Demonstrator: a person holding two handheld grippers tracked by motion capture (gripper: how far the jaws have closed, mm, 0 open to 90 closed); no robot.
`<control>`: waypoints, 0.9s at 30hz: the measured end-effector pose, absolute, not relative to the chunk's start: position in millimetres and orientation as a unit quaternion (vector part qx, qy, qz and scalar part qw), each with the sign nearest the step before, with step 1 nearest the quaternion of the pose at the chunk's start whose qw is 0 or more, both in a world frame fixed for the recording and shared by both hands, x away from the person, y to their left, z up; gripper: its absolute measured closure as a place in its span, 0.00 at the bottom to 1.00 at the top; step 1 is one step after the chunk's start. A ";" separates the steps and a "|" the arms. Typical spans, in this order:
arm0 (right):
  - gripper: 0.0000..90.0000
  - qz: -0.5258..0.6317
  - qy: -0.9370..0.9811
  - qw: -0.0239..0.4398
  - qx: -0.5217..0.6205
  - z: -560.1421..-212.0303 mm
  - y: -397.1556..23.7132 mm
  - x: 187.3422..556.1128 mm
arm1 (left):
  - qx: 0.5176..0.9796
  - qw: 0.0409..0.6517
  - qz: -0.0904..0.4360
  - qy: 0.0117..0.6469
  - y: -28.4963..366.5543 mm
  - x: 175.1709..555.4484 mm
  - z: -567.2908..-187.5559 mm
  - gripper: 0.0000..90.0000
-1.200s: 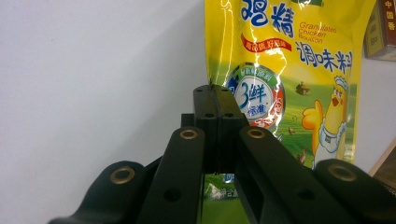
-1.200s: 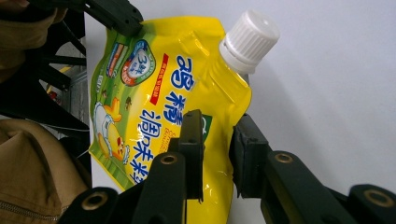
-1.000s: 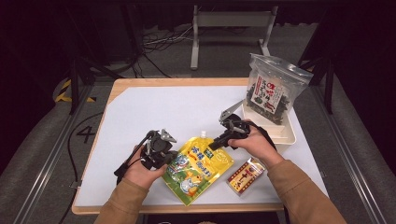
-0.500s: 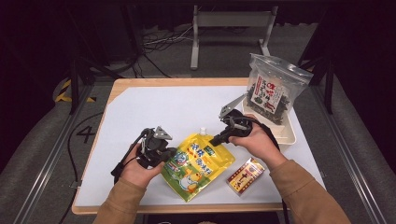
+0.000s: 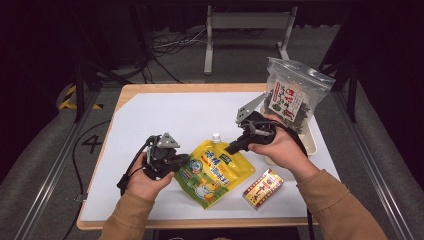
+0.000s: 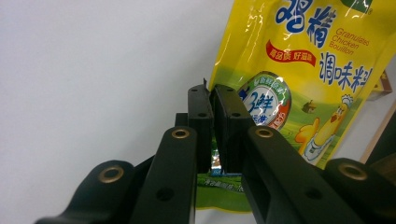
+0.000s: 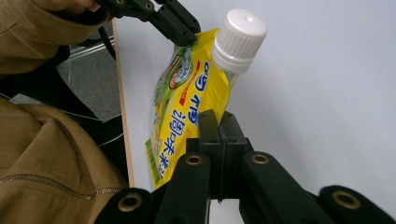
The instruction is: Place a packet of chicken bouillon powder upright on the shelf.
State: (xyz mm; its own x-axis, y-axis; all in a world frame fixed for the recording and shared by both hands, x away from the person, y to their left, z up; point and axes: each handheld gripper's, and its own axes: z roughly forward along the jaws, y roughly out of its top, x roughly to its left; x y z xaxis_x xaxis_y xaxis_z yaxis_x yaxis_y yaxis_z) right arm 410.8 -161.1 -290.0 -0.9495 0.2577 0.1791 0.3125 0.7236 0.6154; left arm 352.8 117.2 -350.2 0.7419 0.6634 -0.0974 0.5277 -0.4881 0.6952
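L gripper (image 5: 176, 161) clamps bouillon pouch (image 5: 212, 172) at left edge; its jaws just eased slightly. R gripper (image 5: 231, 148) clamps pouch's top-right corner near white cap (image 5: 216, 136), by table (image 5: 165, 115) front edge.

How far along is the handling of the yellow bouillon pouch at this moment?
Done: both grips are made. The left gripper is shut on one edge of the yellow pouch, and the right gripper is shut on the edge beside the white cap. In hand: the pouch hangs between them above the table. Left: setting it down somewhere, perhaps in the tray with the seaweed bag.
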 end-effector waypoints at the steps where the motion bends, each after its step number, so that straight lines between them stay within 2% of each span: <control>1: 1.00 -0.337 -0.928 0.039 -0.150 -287.0 -161.0 409.0 | 0.857 0.369 0.093 0.348 117.3 352.8 -349.8 0.95; 10: 1.00 -0.330 -0.934 0.033 -0.132 -269.3 -160.7 399.1 | 0.848 0.385 0.096 0.351 122.7 354.9 -347.1 0.93; 22: 1.00 -0.299 -0.947 0.006 -0.118 -242.1 -164.5 390.6 | 0.835 0.396 0.091 0.371 137.7 360.3 -347.8 0.84; 27: 1.00 -0.278 -0.953 -0.017 -0.120 -228.8 -169.3 389.5 | 0.830 0.394 0.092 0.382 146.4 364.1 -349.9 0.84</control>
State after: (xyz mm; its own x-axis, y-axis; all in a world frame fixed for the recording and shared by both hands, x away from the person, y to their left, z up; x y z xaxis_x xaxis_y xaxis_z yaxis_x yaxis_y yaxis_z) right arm 389.5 -169.3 -228.8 -0.9707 0.2379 0.0346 0.2191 0.8162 0.5346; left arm 364.1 146.4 -349.9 0.6906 0.7078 -0.1488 0.5625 -0.3963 0.7256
